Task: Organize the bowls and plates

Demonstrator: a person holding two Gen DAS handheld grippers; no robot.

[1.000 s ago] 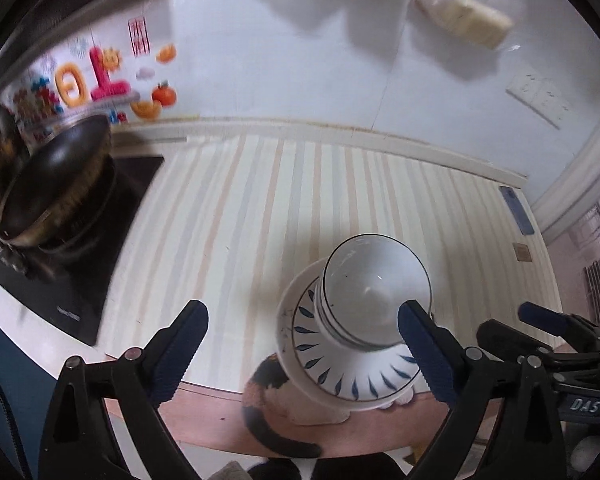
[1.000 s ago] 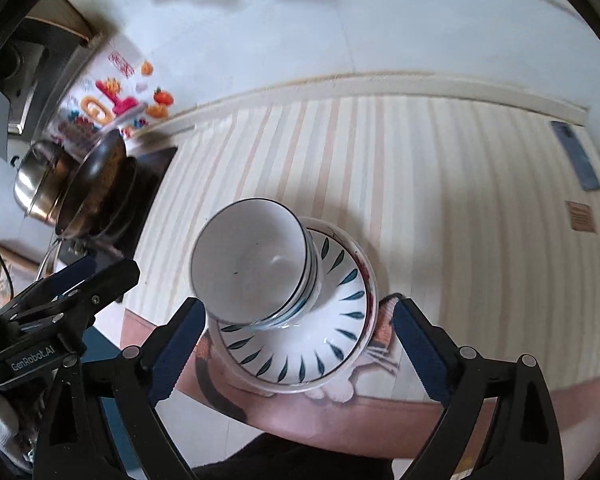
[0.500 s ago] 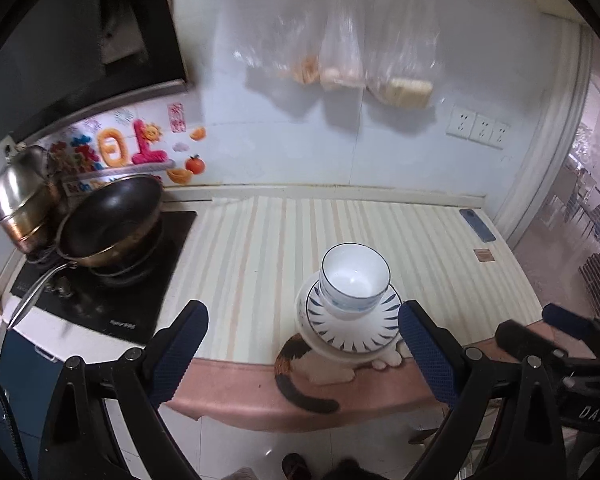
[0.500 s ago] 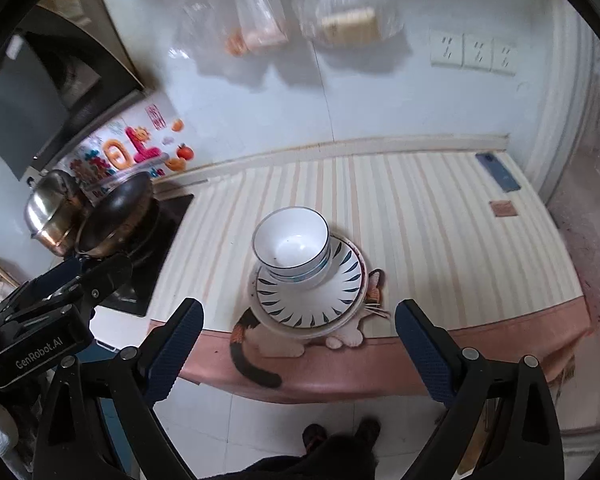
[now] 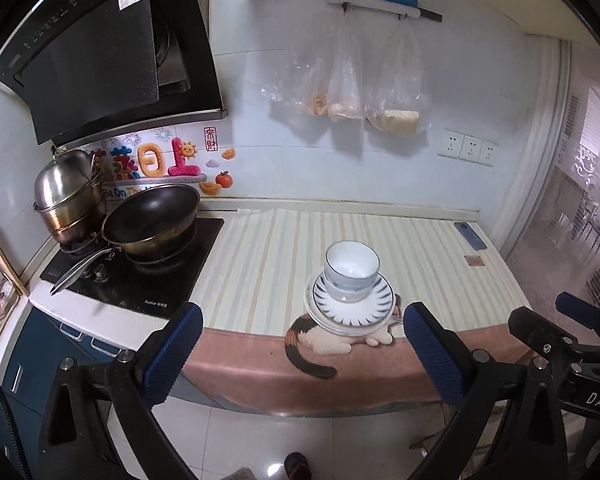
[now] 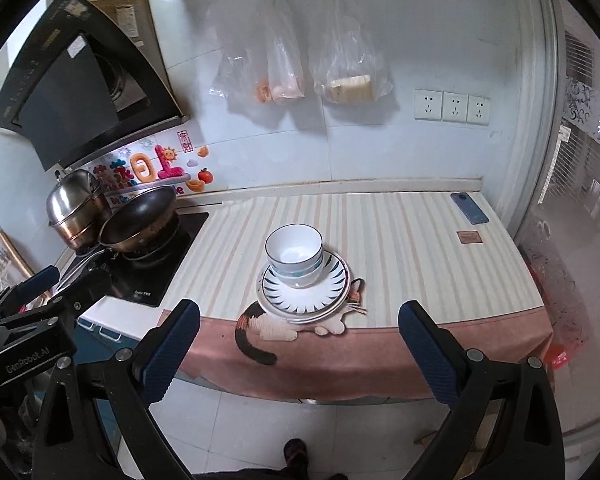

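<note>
The striped counter [image 5: 380,240] carries stacked plates [image 5: 352,316] near its front edge, nested bowls [image 5: 352,268] on top. Only the right wrist view shows a rolling pin [image 6: 14,256] leaning at far left. The left gripper [image 5: 300,356] is opening with nothing between its jaws; the right gripper [image 6: 298,354] is spread, empty.

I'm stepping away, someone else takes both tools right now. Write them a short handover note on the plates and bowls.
Left tool: jaws opening, nothing between them.
Right tool: open, empty, well back from the counter.
Bowls: nested, upright, sitting on the plates, which are stacked on the cat mat near the counter's front edge.
Done: plates and bowls look gathered into one stack.
Left: apparently nothing loose; the stack sits close to the edge, so maybe slide it back.
</note>
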